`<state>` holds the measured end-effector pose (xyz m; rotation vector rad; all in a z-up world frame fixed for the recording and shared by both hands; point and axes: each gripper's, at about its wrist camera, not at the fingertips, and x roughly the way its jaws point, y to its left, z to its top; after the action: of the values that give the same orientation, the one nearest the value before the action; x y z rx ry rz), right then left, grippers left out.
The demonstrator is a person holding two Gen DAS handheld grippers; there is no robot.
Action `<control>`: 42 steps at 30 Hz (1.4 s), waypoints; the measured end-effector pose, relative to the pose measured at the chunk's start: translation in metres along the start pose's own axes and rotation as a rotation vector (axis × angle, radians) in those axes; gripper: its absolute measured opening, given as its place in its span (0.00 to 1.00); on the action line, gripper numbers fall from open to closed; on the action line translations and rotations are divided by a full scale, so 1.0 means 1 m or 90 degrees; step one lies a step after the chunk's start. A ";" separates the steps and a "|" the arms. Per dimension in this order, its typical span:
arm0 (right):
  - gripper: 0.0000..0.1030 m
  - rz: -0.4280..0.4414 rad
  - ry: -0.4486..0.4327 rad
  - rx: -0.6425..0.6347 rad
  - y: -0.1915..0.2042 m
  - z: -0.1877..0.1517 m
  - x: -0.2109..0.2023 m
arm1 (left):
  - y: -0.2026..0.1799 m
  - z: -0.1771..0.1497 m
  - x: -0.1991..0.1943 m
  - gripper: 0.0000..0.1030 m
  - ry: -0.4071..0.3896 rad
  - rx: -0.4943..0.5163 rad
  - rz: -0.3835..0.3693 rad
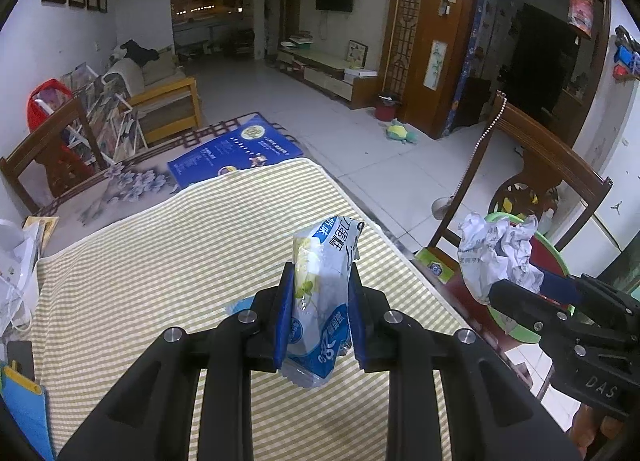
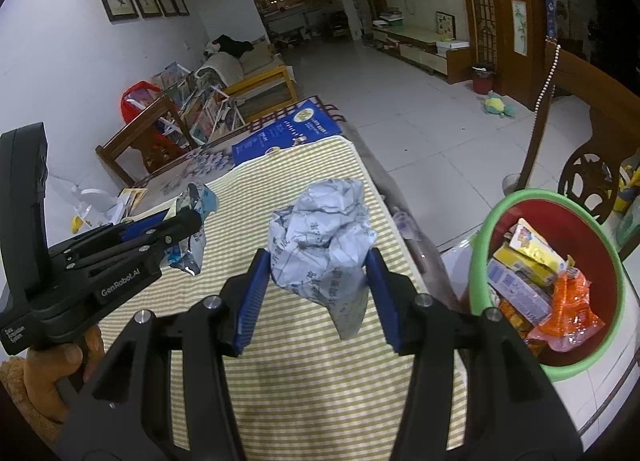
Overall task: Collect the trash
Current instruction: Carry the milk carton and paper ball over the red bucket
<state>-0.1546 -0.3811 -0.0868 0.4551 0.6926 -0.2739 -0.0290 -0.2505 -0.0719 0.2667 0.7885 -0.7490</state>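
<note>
My left gripper [image 1: 320, 273] is shut on a blue and white plastic wrapper [image 1: 320, 301], held up above the striped cloth [image 1: 160, 261]. In the right wrist view the same left gripper [image 2: 188, 217] shows at the left with the wrapper [image 2: 192, 237] in its tip. My right gripper [image 2: 318, 257] is shut on a crumpled ball of printed paper [image 2: 324, 237], its blue pads pressing both sides. The paper ball [image 1: 496, 253] also shows at the right of the left wrist view, in front of the bin. A red bin with a green rim [image 2: 480, 229] stands to the right, holding several cartons and an orange wrapper [image 2: 568, 301].
A striped cloth [image 2: 304, 361] covers the table. A wooden chair [image 1: 548, 165] stands beyond the bin [image 1: 556, 245]. A blue board [image 1: 240, 149] lies past the table's far end, with another wooden chair [image 1: 44, 149] at the left. A person's hand [image 2: 48, 373] grips the left handle.
</note>
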 end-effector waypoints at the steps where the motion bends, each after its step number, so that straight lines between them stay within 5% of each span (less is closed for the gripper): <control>1: 0.47 -0.002 0.000 0.002 -0.004 0.000 -0.001 | -0.002 0.000 0.000 0.22 0.000 0.001 -0.001; 42: 0.47 -0.084 -0.002 0.075 -0.160 0.012 -0.033 | -0.152 0.028 0.061 0.22 0.026 0.060 -0.070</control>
<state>-0.2345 -0.5229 -0.1062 0.5215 0.7076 -0.4410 -0.0915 -0.4038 -0.0891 0.3255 0.8122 -0.8884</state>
